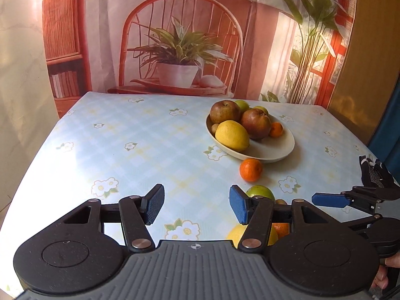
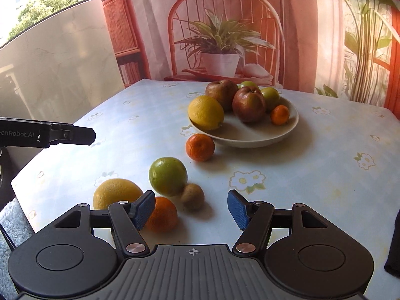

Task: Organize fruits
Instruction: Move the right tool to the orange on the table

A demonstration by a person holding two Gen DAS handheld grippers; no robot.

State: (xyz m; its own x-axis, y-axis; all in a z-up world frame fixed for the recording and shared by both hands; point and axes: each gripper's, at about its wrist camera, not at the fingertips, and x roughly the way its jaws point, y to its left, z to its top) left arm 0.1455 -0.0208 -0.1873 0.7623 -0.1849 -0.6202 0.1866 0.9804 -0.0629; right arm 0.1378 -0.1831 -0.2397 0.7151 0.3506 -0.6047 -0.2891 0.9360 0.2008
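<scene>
Near my spread right gripper (image 2: 191, 208), the round orange tangerine (image 2: 162, 215) may roll; left gripper (image 1: 196, 203) likewise spread, empty

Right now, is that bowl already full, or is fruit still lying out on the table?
Partly full. The bowl holds apples, a lemon and more, with bare space at its front. Five fruits lie outside, among them a mandarin and a green apple.
</scene>
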